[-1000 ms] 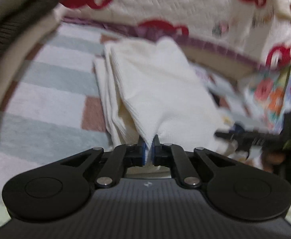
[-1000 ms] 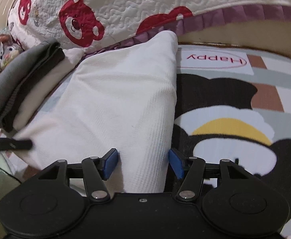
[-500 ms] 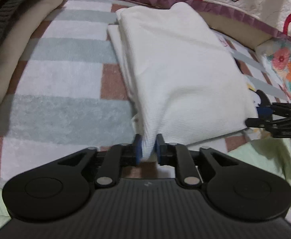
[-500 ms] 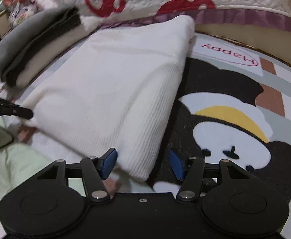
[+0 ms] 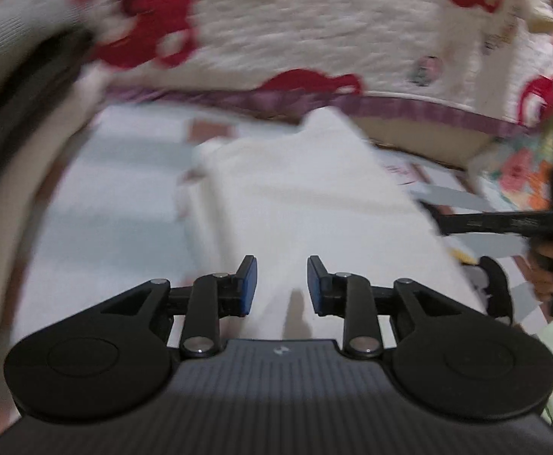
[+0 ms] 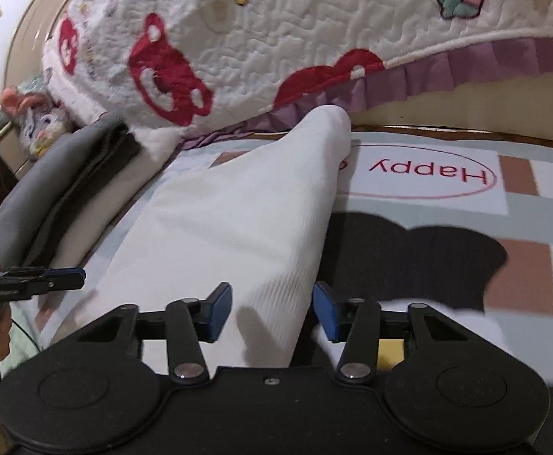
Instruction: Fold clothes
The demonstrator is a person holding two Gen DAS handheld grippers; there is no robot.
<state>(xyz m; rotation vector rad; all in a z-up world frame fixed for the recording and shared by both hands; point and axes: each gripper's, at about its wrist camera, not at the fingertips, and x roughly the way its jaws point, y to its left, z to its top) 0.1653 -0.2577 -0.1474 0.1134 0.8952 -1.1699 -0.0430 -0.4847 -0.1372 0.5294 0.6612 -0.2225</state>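
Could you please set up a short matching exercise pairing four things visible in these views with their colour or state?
Things:
1. white folded garment
2. grey folded clothes
3. left gripper
4. quilt

Descriptions:
A. cream with red bear motifs
B. jaws open, holding nothing
C. stacked to the left of the white item
D. lying flat on the patterned blanket

Pairs: 1-D, 2-C, 3-B, 4-A
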